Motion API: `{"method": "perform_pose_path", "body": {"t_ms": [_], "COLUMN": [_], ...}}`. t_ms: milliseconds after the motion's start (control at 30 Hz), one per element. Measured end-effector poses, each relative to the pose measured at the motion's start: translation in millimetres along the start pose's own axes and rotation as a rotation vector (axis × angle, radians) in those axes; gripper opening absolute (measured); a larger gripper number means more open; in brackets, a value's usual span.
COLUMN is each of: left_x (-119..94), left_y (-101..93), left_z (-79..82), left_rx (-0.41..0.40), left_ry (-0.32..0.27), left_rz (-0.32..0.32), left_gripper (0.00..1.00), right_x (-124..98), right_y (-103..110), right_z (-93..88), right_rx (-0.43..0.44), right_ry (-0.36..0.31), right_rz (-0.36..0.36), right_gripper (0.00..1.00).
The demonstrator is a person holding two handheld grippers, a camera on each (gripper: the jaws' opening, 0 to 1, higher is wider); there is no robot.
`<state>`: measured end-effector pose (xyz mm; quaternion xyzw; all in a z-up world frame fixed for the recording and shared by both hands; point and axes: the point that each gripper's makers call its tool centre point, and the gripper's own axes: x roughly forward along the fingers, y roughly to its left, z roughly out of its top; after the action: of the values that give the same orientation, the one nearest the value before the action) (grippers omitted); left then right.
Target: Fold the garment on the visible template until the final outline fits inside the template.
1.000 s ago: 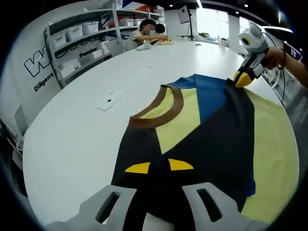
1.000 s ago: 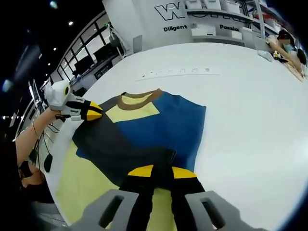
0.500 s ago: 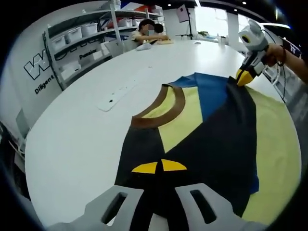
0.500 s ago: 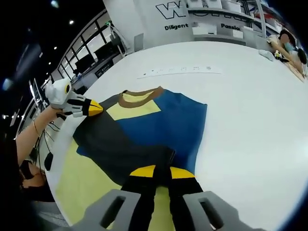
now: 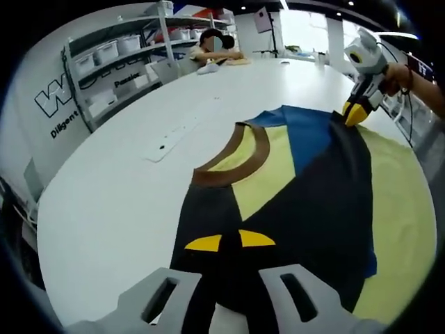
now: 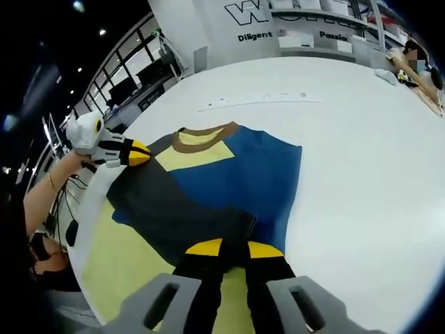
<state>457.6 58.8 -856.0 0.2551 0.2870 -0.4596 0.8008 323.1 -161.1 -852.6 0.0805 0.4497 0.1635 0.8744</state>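
Note:
A black, blue and yellow garment (image 5: 306, 202) with a brown collar (image 5: 236, 156) lies on a yellow template (image 5: 396, 209) on the white table. A black layer is folded across it. My left gripper (image 5: 229, 241) has its yellow tips pinched on the black cloth at the near edge. In the right gripper view it (image 6: 138, 153) sits at the garment's (image 6: 208, 188) left edge near the collar (image 6: 201, 142). My right gripper (image 6: 234, 248) grips the black fold where it meets the template (image 6: 125, 257). In the left gripper view it (image 5: 353, 115) rests on the garment's far corner.
A white strip (image 5: 170, 139) lies on the table beyond the collar, also in the right gripper view (image 6: 261, 103). Shelves with bins (image 5: 118, 49) line the wall. A person (image 5: 215, 45) sits at the table's far end. A hand (image 5: 398, 80) holds the right gripper.
Both grippers stay on the cloth at the same spots. The left gripper's tips drew closer, then parted slightly. The views shifted a little.

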Motion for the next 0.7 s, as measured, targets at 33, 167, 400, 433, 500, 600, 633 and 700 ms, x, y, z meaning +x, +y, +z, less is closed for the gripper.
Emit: {"method": "perform_pose_path", "body": {"t_ms": [33,167,400,433,500,600,633,700], "left_x": [-0.1,1.6,2.3,2.3,2.2,2.5,2.6,2.6], "left_y": [0.4,2.6,3.9,3.9,1.5,1.0,1.3,1.4], "left_z": [-0.3,-1.7,-1.2,-1.3,-1.7,-2.0,-1.8,-1.9], "left_rx": [0.0,-0.021,0.006,0.001,-0.003,0.007,0.026,0.034], "left_ry": [0.0,-0.007,0.004,0.007,0.007,0.011,0.015,0.016], "left_rz": [0.0,-0.012,-0.013,-0.012,-0.02,-0.019,-0.017,-0.014], "left_gripper": [0.13,0.11,0.1,0.09,0.06,0.04,0.04,0.03], "right_x": [0.0,0.4,0.6,0.7,0.7,0.6,0.6,0.2], "right_y": [0.1,0.5,0.4,0.4,0.3,0.3,0.2,0.2], "right_z": [-0.2,-0.7,-1.1,-1.0,-1.1,-1.3,-1.3,-1.5], "right_rx": [0.001,0.003,0.006,0.007,0.009,0.013,0.012,0.012], "right_ry": [0.001,0.003,0.006,0.006,0.006,0.006,0.007,0.008], "right_rz": [0.001,0.003,0.001,0.0,-0.001,-0.001,-0.002,-0.002], "right_gripper": [0.06,0.06,0.06,0.06,0.06,0.06,0.06,0.06]}}
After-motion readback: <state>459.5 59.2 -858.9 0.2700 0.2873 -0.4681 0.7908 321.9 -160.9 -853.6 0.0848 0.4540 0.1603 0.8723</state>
